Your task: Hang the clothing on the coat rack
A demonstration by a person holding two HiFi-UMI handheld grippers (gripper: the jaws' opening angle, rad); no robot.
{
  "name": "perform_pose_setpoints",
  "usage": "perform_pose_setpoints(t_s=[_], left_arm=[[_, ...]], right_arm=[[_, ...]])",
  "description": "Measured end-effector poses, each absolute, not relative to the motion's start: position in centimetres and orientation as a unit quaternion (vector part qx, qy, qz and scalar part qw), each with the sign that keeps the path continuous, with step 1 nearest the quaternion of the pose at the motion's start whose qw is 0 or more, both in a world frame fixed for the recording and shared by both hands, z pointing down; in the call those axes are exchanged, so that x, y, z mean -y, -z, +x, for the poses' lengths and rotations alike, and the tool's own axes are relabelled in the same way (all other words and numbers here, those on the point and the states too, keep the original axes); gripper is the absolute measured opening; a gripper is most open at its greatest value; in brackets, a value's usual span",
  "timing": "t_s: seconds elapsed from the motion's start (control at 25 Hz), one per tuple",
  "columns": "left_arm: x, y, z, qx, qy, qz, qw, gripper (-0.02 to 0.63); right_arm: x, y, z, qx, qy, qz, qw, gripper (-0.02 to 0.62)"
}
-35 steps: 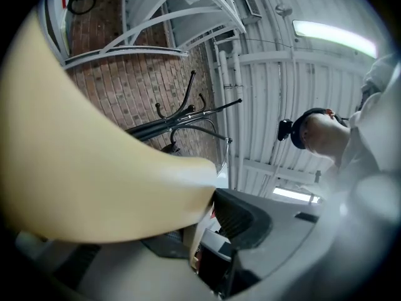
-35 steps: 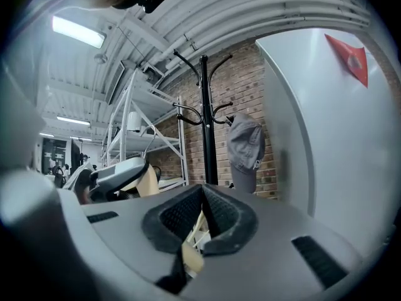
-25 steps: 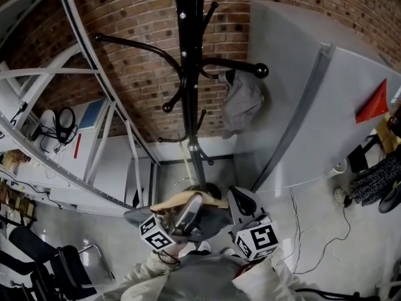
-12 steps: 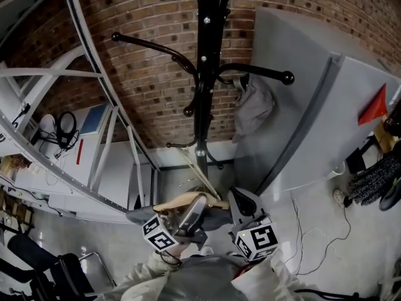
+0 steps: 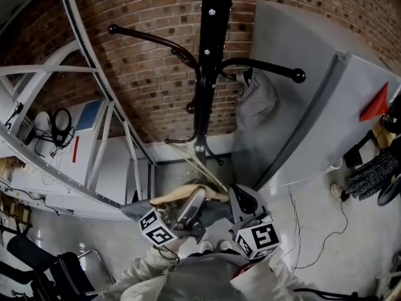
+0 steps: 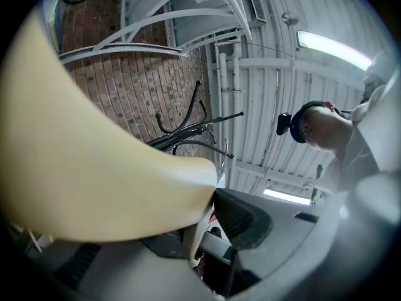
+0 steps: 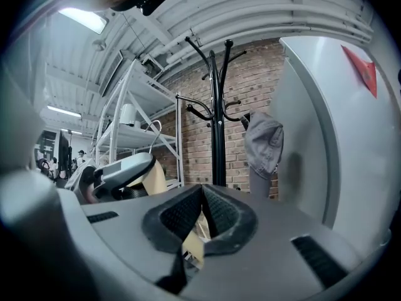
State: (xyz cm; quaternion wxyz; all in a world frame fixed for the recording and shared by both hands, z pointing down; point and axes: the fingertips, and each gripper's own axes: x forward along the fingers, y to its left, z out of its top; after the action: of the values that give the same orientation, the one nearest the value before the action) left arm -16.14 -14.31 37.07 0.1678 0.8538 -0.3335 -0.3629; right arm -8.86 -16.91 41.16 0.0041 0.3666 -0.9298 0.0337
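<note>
A black coat rack [image 5: 210, 74] stands against the brick wall, with a grey garment [image 5: 254, 102] hanging from its right arm. Low in the head view, a tan wooden hanger [image 5: 182, 197] carries dark grey clothing [image 5: 141, 211]. My left gripper [image 5: 188, 212] is shut on the hanger's middle, and the pale wood [image 6: 94, 168] fills most of the left gripper view. My right gripper [image 5: 243, 200] is at the hanger's right end. Its pads [image 7: 216, 215] are pressed together with a tan strip [image 7: 194, 246] showing between them. Rack [image 7: 217, 124] and hung garment [image 7: 264, 144] lie straight ahead of it.
White metal shelving [image 5: 94, 137] slants along the left, with headphones [image 5: 62, 121] on it. A tall grey cabinet [image 5: 301, 105] with a red triangle [image 5: 376, 102] stands just right of the rack. Cables [image 5: 301, 231] trail over the floor, and a black chair [image 5: 56, 268] is at the lower left.
The head view has shifted, so the rack now shows further right and higher. Both grippers keep their hold on the hanger and sit slightly higher in the frame.
</note>
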Motion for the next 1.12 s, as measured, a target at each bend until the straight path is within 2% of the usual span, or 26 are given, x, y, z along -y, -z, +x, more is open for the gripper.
perform_pose_setpoints(t_s=[1.12], left_arm=[[20.2,-31.8,-16.9,0.355,0.386,0.84,0.138,0.112]], right_arm=[[21.0,-37.9,-6.3,0.929,-0.01,0.369,-0.018,0.025]])
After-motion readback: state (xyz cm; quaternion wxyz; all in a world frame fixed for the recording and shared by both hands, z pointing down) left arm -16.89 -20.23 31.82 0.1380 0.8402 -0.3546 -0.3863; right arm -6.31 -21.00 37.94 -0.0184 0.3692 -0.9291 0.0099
